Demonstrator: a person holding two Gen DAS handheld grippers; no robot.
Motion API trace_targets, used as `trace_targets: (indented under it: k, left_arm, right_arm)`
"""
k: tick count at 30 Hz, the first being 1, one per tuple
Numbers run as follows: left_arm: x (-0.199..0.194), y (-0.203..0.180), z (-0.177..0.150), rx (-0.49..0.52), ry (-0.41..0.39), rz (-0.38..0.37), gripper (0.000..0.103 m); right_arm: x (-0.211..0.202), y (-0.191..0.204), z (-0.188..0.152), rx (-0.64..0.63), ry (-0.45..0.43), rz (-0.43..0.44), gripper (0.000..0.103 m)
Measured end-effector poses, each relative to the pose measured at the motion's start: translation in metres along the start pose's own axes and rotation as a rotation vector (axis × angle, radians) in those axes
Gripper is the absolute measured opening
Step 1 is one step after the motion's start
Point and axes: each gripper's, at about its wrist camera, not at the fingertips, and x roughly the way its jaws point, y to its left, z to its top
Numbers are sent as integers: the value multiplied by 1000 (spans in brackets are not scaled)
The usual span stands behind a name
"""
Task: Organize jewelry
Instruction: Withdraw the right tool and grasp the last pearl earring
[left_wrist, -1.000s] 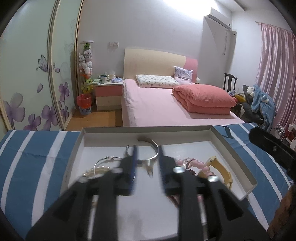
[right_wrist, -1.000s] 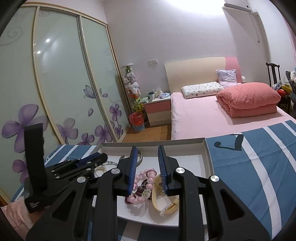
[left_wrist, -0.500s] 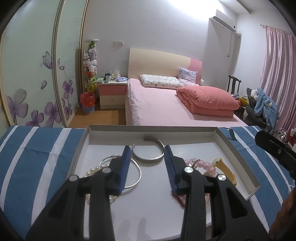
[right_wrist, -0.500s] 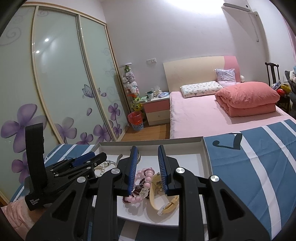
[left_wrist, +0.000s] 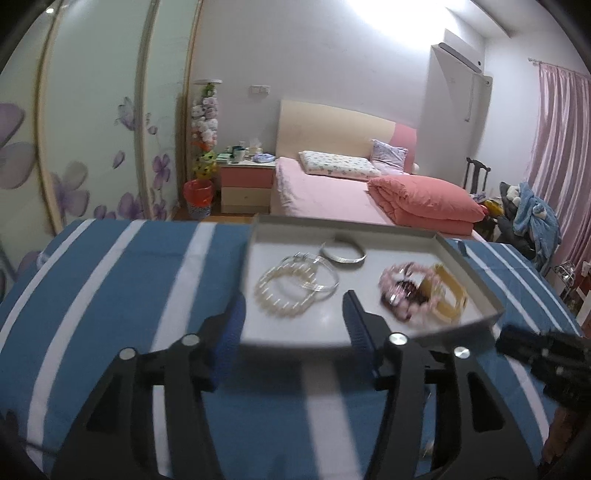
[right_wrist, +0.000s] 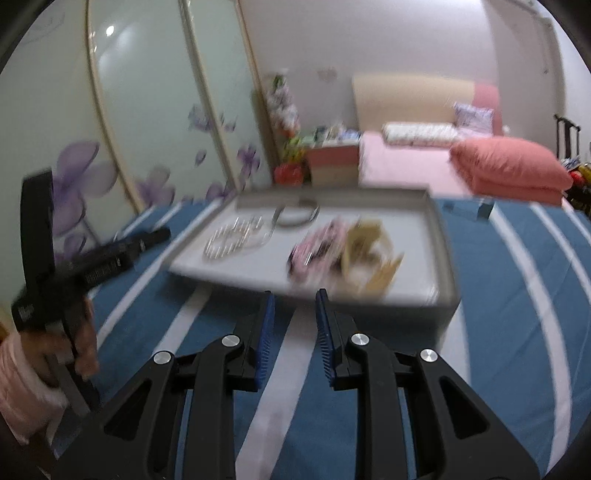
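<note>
A shallow white tray (left_wrist: 476, 284) lies on a blue and white striped cloth (left_wrist: 147, 280). In it lie a pearl bracelet (left_wrist: 279, 293), thin silver bangles (left_wrist: 325, 273), a silver cuff (left_wrist: 343, 253), pink bead bracelets (left_wrist: 400, 291) and a yellow bangle (left_wrist: 448, 291). My left gripper (left_wrist: 293, 317) is open and empty at the tray's near edge. My right gripper (right_wrist: 293, 314) is open and empty in front of the tray (right_wrist: 441, 236), above the cloth. The right view is blurred; the pink beads (right_wrist: 317, 247) and yellow bangle (right_wrist: 369, 251) show there.
The other gripper's body shows in each view: the right one (left_wrist: 546, 354) and the left one in a hand (right_wrist: 88, 258). Behind are a pink bed (left_wrist: 332, 195), a nightstand (left_wrist: 247, 184), wardrobe doors (left_wrist: 92, 129) and a curtain (left_wrist: 565, 147).
Both grippers have pulled back from over the tray to its near side. The left jaws have opened wider. The jewelry has stayed in the tray.
</note>
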Motion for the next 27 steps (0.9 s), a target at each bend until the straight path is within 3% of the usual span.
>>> trace_targets:
  k: [6,12,27]
  left_arm:
    - [-23,23,-26,-22,8,51,62]
    - [-33,31,-31,-54,8,60,67]
    - [-34,28,-33,-45,8,63,68]
  right_arm:
    - [4,36,-30,-35,106,46,24]
    - [14,69,-39,-121,160,22,24]
    - [29,80,-43,-137,206,-51,24]
